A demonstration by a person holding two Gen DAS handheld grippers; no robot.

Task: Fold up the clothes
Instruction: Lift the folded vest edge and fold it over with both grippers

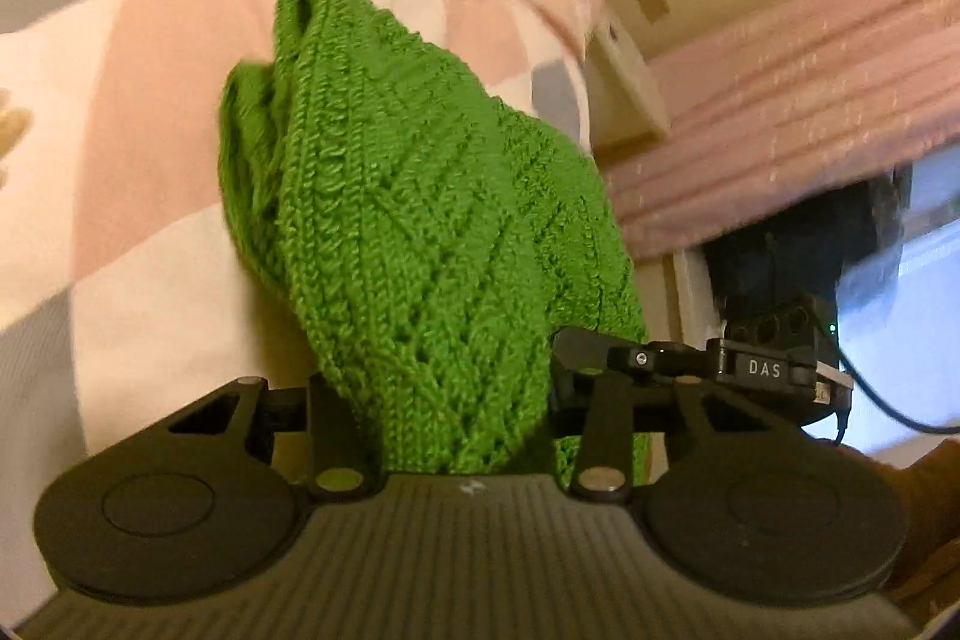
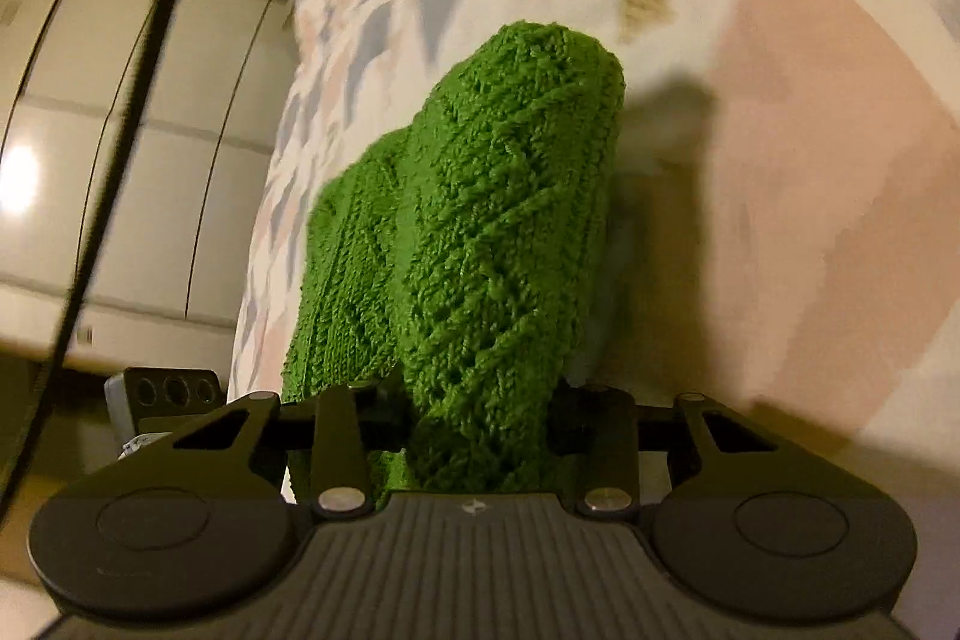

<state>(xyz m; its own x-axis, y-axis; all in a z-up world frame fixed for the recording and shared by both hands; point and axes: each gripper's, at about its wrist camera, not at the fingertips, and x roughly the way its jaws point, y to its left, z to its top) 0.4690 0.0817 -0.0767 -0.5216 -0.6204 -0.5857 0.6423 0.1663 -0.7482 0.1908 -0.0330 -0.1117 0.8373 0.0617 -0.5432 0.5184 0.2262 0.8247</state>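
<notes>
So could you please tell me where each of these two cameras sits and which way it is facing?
Left wrist view: sits on the left gripper, looking forward along its jaws at the green knit garment clamped between them, over a checked bedspread; the other gripper shows at right.
Right wrist view: sits on the right gripper, facing the same green knit garment held in its jaws, with the bedspread behind and white cabinets at left.
Shared: the garment and the bedspread.

The green knit (image 1: 414,232) covers the fingertips of the left gripper (image 1: 441,418) and right gripper (image 2: 474,430). Bedding (image 1: 150,58) blurs toward twelve o'clock; the cupboard (image 2: 90,160) smears at nine.
</notes>
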